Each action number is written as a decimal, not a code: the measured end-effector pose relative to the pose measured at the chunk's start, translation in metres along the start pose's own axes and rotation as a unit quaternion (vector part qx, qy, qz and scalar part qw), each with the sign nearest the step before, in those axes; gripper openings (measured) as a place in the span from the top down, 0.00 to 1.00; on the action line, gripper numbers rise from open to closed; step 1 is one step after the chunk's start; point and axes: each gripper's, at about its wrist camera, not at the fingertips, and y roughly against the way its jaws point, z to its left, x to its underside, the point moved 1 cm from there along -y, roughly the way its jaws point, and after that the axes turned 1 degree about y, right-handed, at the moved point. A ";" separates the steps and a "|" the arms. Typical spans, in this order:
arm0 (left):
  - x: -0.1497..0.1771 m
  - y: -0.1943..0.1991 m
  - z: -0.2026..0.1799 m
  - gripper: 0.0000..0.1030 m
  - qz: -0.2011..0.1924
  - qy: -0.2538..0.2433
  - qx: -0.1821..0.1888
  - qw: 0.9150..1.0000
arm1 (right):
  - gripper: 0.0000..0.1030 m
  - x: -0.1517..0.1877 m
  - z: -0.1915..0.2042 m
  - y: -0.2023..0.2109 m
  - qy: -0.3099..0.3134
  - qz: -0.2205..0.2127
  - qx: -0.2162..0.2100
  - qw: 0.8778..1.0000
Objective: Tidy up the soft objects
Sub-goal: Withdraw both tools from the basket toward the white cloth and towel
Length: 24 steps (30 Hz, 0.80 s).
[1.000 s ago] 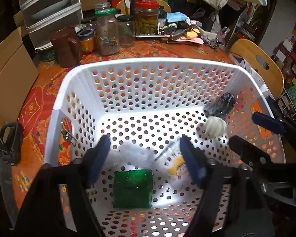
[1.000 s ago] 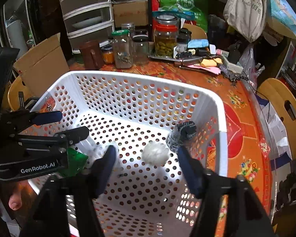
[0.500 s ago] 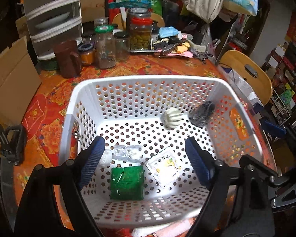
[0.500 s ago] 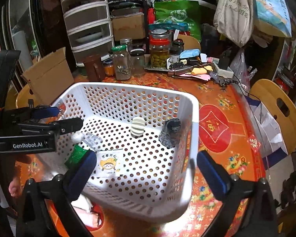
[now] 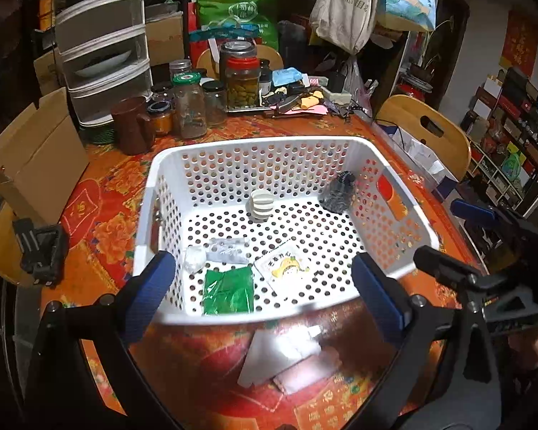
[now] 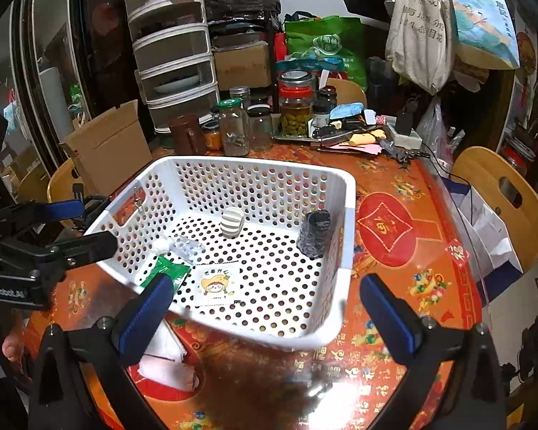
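A white perforated basket (image 5: pixel 150 193) (image 6: pixel 348 236) stands on the orange table. In it lie a green packet (image 5: pixel 227 288) (image 6: pixel 168 272), a white cartoon packet (image 5: pixel 283 268) (image 6: pixel 215 283), a clear plastic packet (image 5: pixel 227 251), a striped white ball (image 5: pixel 262 205) (image 6: pixel 232 221) and a dark roll (image 5: pixel 337 193) (image 6: pixel 314 233). My left gripper (image 5: pixel 265 297) (image 6: pixel 75 229) hovers over the near rim, its jaws opening, nothing between them. My right gripper (image 6: pixel 265 319) (image 5: pixel 459 240) is open and empty at the basket's near right corner.
White and pink soft pieces (image 5: pixel 287 358) (image 6: pixel 165 365) lie on the table in front of the basket. Glass jars (image 5: pixel 190 107), a brown mug (image 5: pixel 131 125) and clutter fill the far table. A cardboard box (image 5: pixel 28 165) and wooden chairs (image 5: pixel 426 132) flank it.
Both grippers drew back and up out of the basket and their jaws widened. The cartoon packet and the striped ball were let go; the ball rolled toward the basket's middle.
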 end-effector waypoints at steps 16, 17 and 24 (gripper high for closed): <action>0.121 -0.017 0.016 0.00 0.038 0.066 0.026 0.997 | 0.00 0.110 0.004 0.034 -0.051 -0.031 -0.023 0.998; 0.124 -0.026 0.016 0.00 0.042 0.067 0.027 0.997 | 0.00 0.119 0.004 0.030 -0.056 -0.027 -0.030 0.998; 0.138 -0.067 0.016 0.00 0.071 0.082 0.037 0.993 | 0.00 0.153 0.003 0.015 -0.073 -0.007 -0.042 0.996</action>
